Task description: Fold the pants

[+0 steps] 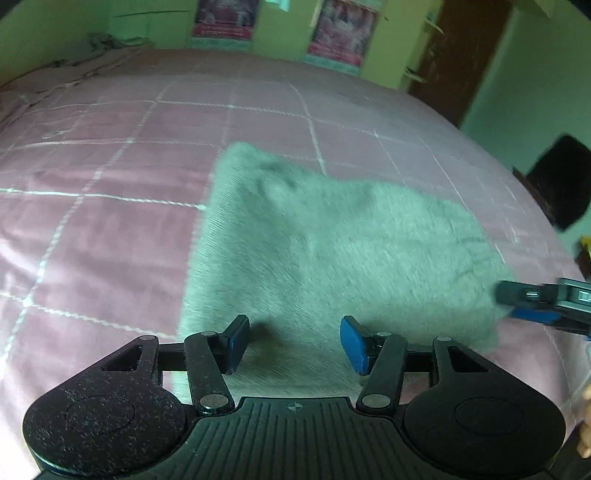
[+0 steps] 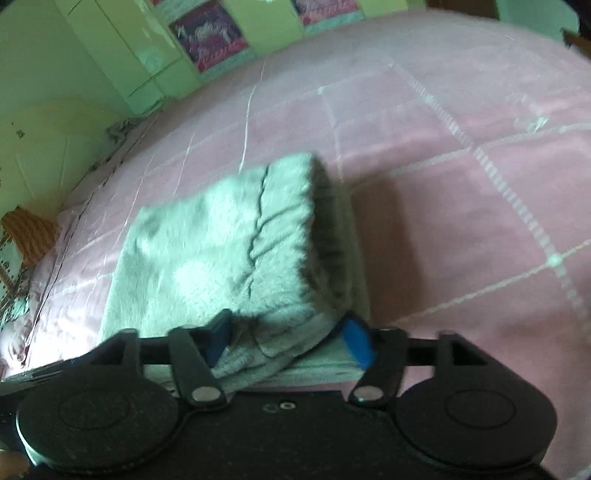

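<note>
The left claw [image 1: 293,343] hovers with its blue pads apart over the near edge of the pale grey-green pants [image 1: 332,251]. The right claw [image 2: 290,341] has its pads spread too, with a fold of the pants [image 2: 221,251] bunched between them. The folded pants lie near the bed's [image 1: 110,229] middle on its pink checked cover.

A bed [image 1: 110,229] with a pink quilt crossed by pale stitched lines filled the room. Green walls [image 1: 532,74] stood behind it, bearing two pink posters [image 1: 341,31], beside a brown door [image 1: 461,55].
</note>
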`<state>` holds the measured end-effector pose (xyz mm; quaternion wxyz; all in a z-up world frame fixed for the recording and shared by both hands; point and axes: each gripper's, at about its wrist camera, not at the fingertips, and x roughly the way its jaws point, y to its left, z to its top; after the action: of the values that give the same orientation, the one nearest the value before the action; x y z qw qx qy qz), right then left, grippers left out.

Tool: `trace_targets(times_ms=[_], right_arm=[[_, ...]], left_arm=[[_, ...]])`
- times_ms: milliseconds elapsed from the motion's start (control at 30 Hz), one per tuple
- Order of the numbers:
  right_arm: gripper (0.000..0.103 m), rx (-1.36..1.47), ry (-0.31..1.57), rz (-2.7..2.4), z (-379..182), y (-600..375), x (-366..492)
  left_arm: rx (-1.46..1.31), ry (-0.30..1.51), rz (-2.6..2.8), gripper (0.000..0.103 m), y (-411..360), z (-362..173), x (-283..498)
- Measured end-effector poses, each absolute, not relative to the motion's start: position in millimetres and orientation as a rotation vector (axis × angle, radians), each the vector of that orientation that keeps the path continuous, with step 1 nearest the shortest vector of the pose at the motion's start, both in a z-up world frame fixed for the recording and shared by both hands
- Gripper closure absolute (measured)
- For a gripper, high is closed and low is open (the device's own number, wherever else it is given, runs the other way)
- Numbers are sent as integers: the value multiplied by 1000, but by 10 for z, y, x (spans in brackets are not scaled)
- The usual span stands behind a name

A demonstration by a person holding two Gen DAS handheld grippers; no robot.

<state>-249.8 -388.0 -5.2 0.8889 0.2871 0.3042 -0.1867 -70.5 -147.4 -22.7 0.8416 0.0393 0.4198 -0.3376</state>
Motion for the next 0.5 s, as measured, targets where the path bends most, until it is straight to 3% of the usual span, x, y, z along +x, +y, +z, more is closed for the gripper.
trace_targets(times_ms=[267, 433, 500], right_arm=[[39, 284, 525, -363, 485, -3535, -2292], [40, 246, 629, -317, 178, -3435, -2005], [47, 208, 716, -353, -115, -3517, -2080]], left_arm=[[73, 926, -670, 48, -1570, -296, -555], [70, 912, -693, 48, -1546, -427, -652], [46, 921, -718, 48, -1524, -438, -656]])
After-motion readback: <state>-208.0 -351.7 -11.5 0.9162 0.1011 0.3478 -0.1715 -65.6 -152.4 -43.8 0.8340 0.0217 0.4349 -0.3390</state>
